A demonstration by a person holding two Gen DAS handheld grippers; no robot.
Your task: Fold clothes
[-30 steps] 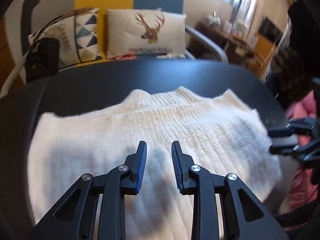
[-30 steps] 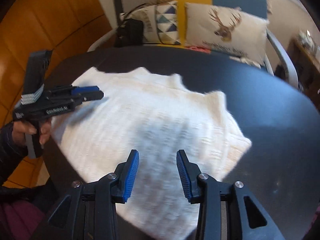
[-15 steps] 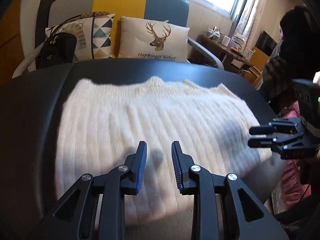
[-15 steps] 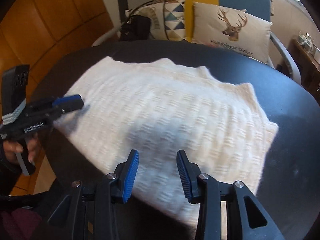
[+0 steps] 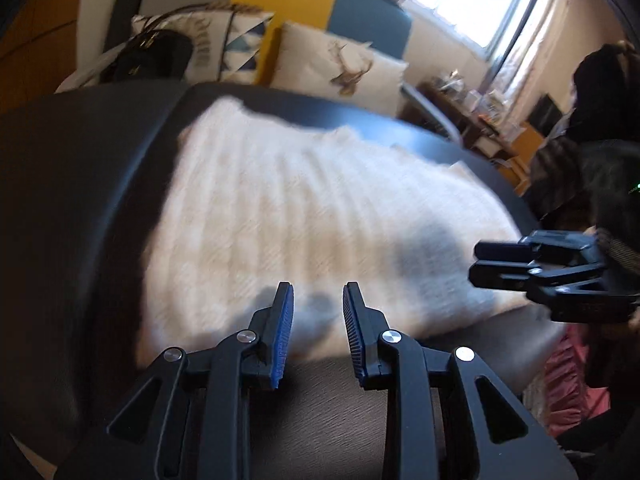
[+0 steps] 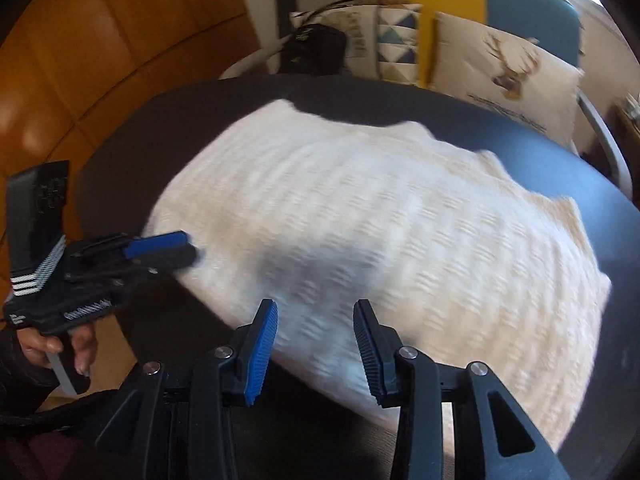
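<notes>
A sweater (image 5: 304, 220) is laid flat on a table (image 5: 80, 208), with bare tabletop left all around it. Behind the table a sofa (image 6: 528, 4) is placed. On the sofa, a bag (image 5: 152, 56) is set at the left, a cushion (image 5: 224, 44) just behind and beside it, and a second cushion (image 5: 340, 68) to the right. The left gripper (image 5: 316, 320) is held over the sweater's near edge, jaws apart with nothing between them. The right gripper (image 6: 316, 340) is held over the near edge further right, jaws likewise apart. A side table (image 5: 472, 108) is located behind the table, to the right of the sofa.
</notes>
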